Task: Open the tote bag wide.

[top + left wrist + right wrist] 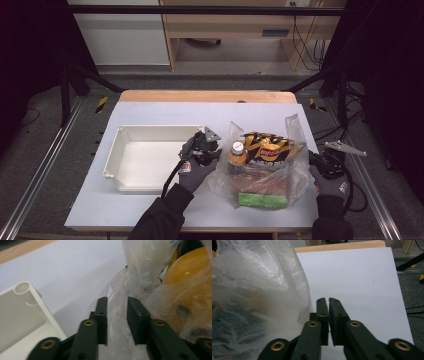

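- Plastic bag sits on the right half of the bench in the high view, stuffed with a chip packet, an orange-capped bottle and something green at the bottom. The empty white tray is just beside it on the left, probably where the contents are headed. Left gripper is up against the bag's left edge, right gripper at its right edge, so it looks like they're working the bag from both sides.
- Left gripper view: left gripper has its jaws partly apart with a fold of bag film running up between them. The pads don't look clamped on it, so I'd call that a loose straddle, not a hold. Tray corner is off to the left.
- Right gripper view: right gripper is nearly closed, just a sliver of gap, nothing pinched. The bag bulges right next to it, film brushing the left jaw.
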Motion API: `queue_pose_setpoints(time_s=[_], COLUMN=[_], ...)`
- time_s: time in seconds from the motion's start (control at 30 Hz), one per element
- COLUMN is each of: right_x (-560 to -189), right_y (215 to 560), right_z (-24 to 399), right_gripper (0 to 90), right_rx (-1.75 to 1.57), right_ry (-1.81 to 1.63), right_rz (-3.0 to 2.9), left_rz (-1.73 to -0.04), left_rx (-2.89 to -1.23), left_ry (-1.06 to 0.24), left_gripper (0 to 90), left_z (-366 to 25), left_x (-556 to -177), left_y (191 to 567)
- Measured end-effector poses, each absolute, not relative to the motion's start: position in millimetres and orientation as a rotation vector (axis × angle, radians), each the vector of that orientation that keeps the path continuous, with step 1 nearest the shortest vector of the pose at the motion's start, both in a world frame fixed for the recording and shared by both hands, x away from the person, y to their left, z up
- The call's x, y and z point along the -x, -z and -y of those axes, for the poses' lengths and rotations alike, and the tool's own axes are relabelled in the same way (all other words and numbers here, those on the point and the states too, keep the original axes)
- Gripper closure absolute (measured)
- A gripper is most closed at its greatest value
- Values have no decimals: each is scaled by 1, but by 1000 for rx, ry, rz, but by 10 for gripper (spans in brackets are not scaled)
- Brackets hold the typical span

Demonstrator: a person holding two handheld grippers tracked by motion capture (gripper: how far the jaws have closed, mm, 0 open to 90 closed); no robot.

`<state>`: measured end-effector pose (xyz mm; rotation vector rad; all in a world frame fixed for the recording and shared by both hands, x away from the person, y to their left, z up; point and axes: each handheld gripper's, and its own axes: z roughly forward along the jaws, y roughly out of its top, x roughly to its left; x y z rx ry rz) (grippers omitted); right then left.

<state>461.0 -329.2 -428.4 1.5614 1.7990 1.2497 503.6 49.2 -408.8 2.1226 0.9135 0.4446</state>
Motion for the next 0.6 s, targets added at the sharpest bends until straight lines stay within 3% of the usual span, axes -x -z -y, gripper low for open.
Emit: queue_pose_setpoints(time_s=[0.07,0.3,0.6], right_x=[-457,-411,-375], right_y=[427,391,357], right_z=[332,351,330], right_gripper=[807,582,472], right_rx=[-1555,-1377,-1180], right_ry=[-1267,-1410,-1534], right_rz=[-1792,-1621,-1650], left_rz=[-899,-835,-740], left_rx=[-2072,-1888,-1916], left_ry=[-445,-477,-480], left_gripper=[573,472,421], left_z=[-57,-93,-74], left_x=[-497,-468,-452], left_y=[403,367,363])
